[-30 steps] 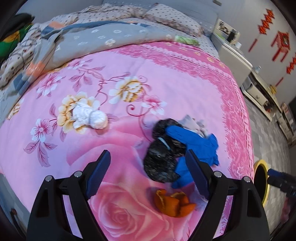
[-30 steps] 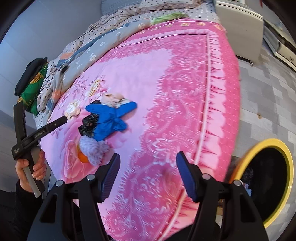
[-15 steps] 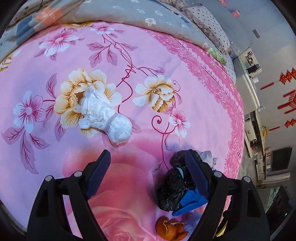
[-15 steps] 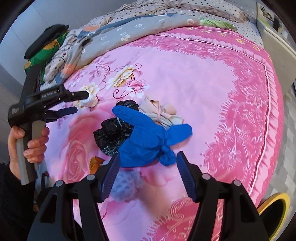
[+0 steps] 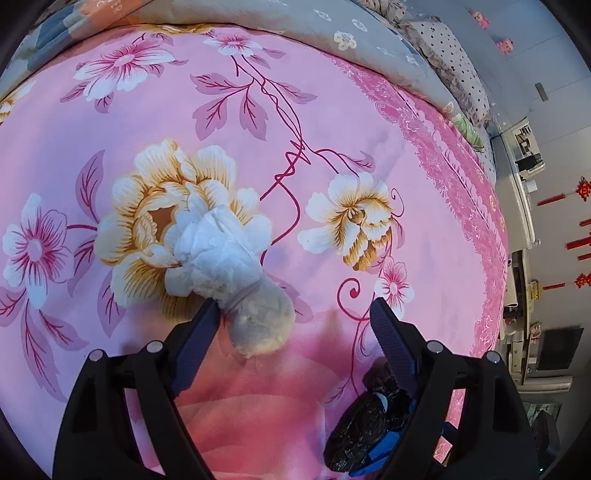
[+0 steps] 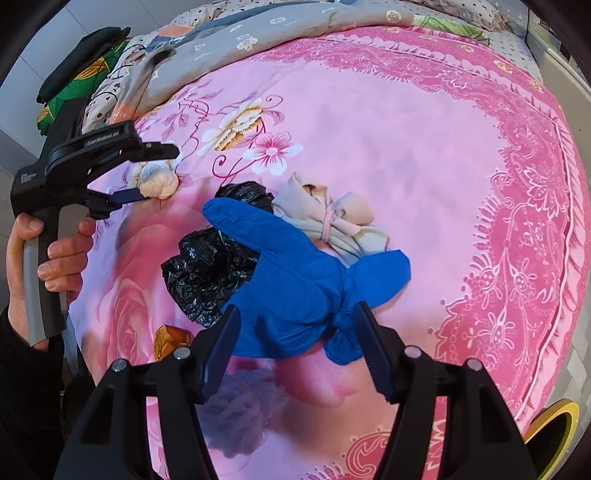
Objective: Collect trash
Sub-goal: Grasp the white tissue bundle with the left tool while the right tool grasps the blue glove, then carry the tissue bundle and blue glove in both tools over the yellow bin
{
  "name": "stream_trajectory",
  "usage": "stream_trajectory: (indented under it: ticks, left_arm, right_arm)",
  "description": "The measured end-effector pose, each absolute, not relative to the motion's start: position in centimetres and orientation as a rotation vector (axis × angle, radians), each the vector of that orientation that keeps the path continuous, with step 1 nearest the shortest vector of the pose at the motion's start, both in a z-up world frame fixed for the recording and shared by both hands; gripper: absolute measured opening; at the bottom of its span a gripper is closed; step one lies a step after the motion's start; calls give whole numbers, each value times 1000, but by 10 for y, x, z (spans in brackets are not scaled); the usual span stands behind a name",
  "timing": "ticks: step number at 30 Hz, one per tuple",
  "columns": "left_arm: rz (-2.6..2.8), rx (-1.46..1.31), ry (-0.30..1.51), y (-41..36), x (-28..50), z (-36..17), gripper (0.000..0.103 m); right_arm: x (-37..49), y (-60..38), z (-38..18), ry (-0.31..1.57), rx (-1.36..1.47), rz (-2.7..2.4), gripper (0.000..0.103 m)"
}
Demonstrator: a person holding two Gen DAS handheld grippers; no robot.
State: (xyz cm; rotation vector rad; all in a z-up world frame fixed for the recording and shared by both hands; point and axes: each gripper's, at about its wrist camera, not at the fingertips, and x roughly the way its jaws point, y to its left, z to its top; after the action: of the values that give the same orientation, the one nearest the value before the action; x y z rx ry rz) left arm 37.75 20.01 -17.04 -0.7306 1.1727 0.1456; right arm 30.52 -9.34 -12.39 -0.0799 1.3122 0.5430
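A crumpled white tissue wad (image 5: 229,266) lies on the pink floral bedspread (image 5: 369,129). My left gripper (image 5: 295,314) is open, its jaws straddling the wad's near end; it also shows in the right wrist view (image 6: 155,173) around the wad (image 6: 157,182). My right gripper (image 6: 295,325) is open just over a knotted blue glove (image 6: 303,280). Beside the glove lie a black plastic bag (image 6: 210,266), a tied beige cloth (image 6: 332,218), an orange peel (image 6: 168,341) and a grey-purple fluffy ball (image 6: 240,417).
A folded grey quilt (image 6: 277,33) and pillows lie at the head of the bed. A yellow-rimmed bin (image 6: 550,424) stands on the floor at the bed's right edge. A white cabinet (image 5: 521,206) stands beyond the bed.
My left gripper has moved forward from the black bag to the white tissue wad, which now sits between its jaws. My right gripper has swung from the bin to over the blue glove.
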Motion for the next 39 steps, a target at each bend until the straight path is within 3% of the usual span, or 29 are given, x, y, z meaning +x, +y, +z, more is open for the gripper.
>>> stream_trajectory:
  ticks: [3, 6, 8, 13, 22, 39]
  left_arm:
    - [152, -718, 1177, 200, 384, -176, 79]
    - [170, -680, 1187, 195, 389, -179, 75]
    - [189, -635, 1180, 190, 391, -178, 66]
    - [244, -581, 1176, 189, 395, -183, 32]
    - [238, -613, 1149, 195, 392, -184, 30]
    - [173, -613, 1100, 186, 381, -160, 29]
  right_arm:
    - [307, -92, -134, 1329, -93, 540, 59]
    - [310, -91, -140, 1338, -105, 538, 49]
    - [314, -92, -142, 1344, -90, 545, 40]
    - [326, -95, -143, 1353, -35, 563, 23]
    - [358, -102, -138, 1291, 10, 532, 6]
    - [395, -167, -118, 1170, 116, 358, 5]
